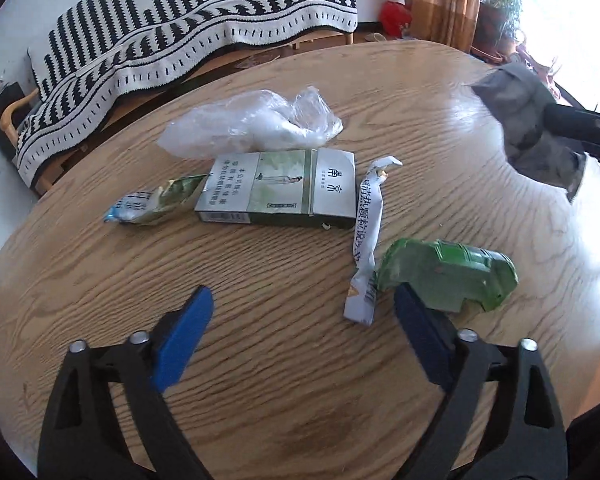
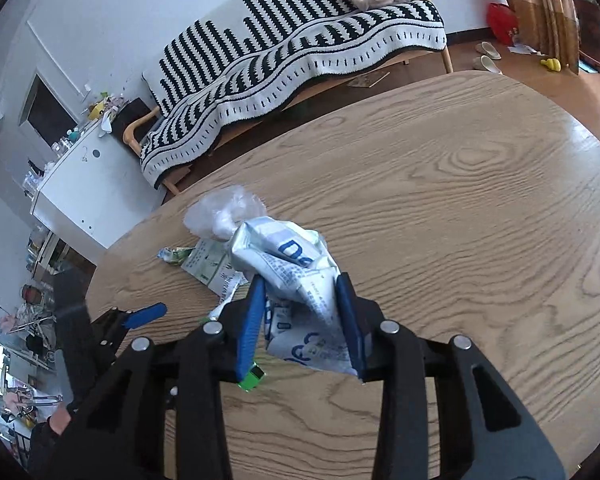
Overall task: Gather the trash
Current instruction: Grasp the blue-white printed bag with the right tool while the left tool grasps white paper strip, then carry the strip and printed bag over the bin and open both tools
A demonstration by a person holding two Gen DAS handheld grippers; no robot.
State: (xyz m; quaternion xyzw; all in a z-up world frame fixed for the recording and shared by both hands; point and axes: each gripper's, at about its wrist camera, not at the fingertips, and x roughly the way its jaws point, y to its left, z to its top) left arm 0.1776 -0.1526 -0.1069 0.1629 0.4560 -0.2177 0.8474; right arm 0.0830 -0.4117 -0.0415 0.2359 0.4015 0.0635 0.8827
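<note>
On the wooden table (image 1: 260, 400) lie a clear plastic bag (image 1: 252, 122), a green cigarette box (image 1: 278, 190), a small green-blue wrapper (image 1: 156, 202), a long white wrapper (image 1: 366, 240) and a crushed green carton (image 1: 448, 274). My left gripper (image 1: 300, 320) is open and empty just above the table, its right finger beside the green carton. My right gripper (image 2: 300, 316) is shut on a crumpled white-and-blue packet (image 2: 300, 276), held above the table; it shows in the left wrist view (image 1: 536, 132) at the right. The plastic bag (image 2: 224, 212) and cigarette box (image 2: 210, 264) lie beyond it.
A sofa with a black-and-white striped blanket (image 1: 180, 36) stands behind the table. A white cabinet (image 2: 80, 192) stands at the left. Curtains and potted plants (image 1: 496, 4) are at the back right. The table's rounded far edge (image 2: 480, 76) borders wooden floor.
</note>
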